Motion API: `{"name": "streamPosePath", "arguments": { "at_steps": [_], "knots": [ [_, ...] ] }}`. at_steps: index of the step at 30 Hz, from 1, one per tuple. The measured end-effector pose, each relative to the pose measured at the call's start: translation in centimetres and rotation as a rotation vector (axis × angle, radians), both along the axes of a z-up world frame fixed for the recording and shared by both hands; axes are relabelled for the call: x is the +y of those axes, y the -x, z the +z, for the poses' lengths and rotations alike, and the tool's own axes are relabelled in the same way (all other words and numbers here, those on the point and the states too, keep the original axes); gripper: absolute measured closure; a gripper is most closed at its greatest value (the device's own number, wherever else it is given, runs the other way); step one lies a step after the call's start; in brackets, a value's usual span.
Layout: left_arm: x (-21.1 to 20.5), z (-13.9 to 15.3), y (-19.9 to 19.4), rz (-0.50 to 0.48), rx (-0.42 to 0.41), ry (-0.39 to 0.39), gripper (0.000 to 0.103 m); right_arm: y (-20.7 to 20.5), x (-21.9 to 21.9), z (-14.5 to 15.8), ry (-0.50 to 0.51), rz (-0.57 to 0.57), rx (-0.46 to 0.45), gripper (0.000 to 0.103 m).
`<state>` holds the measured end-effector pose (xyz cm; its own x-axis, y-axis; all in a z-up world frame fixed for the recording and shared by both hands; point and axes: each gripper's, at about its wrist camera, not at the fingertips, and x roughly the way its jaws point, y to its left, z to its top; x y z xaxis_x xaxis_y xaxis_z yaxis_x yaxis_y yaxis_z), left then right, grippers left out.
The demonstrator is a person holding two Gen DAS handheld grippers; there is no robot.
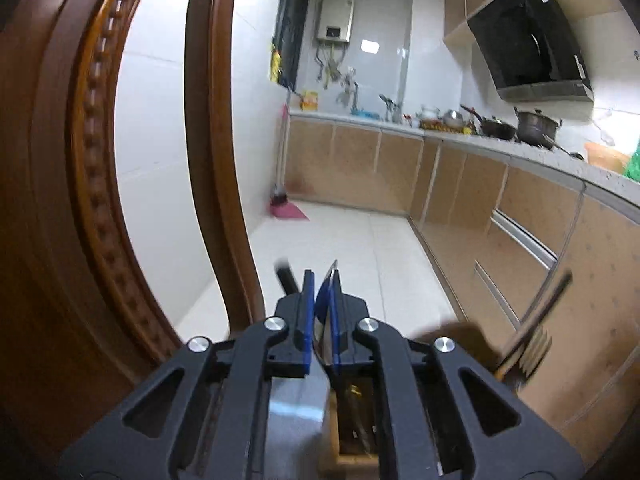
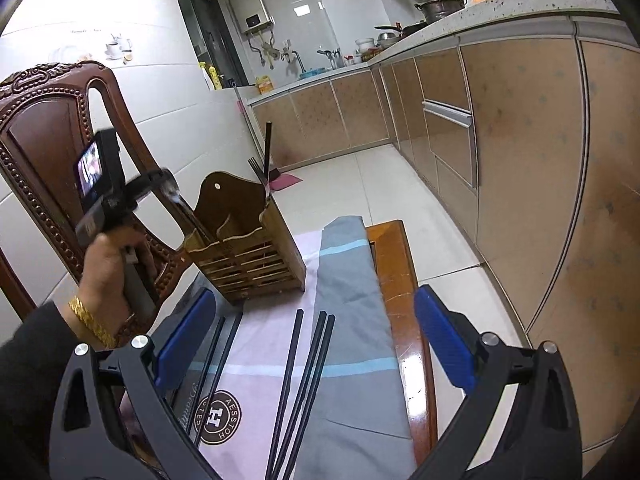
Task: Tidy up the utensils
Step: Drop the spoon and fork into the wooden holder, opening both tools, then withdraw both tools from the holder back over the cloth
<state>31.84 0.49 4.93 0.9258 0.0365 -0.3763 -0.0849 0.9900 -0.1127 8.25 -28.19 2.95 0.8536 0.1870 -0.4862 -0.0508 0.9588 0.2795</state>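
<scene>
Your left hand (image 2: 106,276), a gold link bracelet at the wrist, carries the left gripper (image 1: 322,300) beside the carved, bead-edged back of a dark wooden chair (image 2: 44,128). Its blue ribbed pads are clamped on a shiny metal utensil (image 1: 326,332) whose thin polished handle slants down into the left end of the slatted wooden utensil holder (image 2: 248,248). That box, with its scalloped back panel and round hanging hole, stands on a pale pink printed cloth (image 2: 264,344); a steel fork (image 2: 258,176) and a black chopstick (image 2: 267,148) stand upright at its right end. Slim black chopsticks (image 2: 304,376) lie loose on the cloth, between the wide-open, empty jaws of your right gripper (image 2: 316,340). Right again, a grey striped cloth (image 2: 352,320) overlaps the glossy tabletop (image 2: 400,280).
</scene>
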Motion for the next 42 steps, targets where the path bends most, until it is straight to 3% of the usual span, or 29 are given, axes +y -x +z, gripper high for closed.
{"name": "streamPosePath", "arguments": {
  "at_steps": [2,4,6,10,13,19,24,32,42],
  "knots": [
    [0.0,-0.9,1.1,-0.036,0.023,0.007,0.082,0.0,0.2,0.0,0.004,0.004,-0.001,0.006],
    [-0.1,-1.0,3.3,-0.04,0.009,-0.012,0.031,0.1,0.3,0.1,0.01,0.009,-0.001,0.006],
    [0.3,-0.8,6.6,-0.052,-0.015,-0.015,0.024,0.3,0.3,0.1,0.014,0.011,-0.002,0.006],
    [0.5,-0.2,13.1,-0.122,0.028,-0.01,0.01,1.0,0.4,0.3,0.031,0.02,-0.009,0.006],
    [0.4,-1.0,18.5,-0.174,0.062,-0.022,0.006,1.3,0.8,0.2,0.053,0.038,-0.004,0.006],
    [0.1,-4.5,24.4,-0.182,0.136,-0.009,0.005,2.6,2.7,-0.7,0.114,0.084,0.008,0.006],
    [-0.9,-6.4,25.4,-0.198,0.168,-0.073,0.005,4.5,4.3,-1.4,0.168,0.105,0.009,0.006],
    [-0.6,-6.6,25.7,-0.201,0.189,-0.062,0.005,7.3,4.3,-2.5,0.15,0.07,0.033,0.006],
    [0.1,-6.6,26.0,-0.194,0.214,-0.07,0.005,7.0,5.1,-3.2,0.178,0.072,0.041,0.006]
  ]
}}
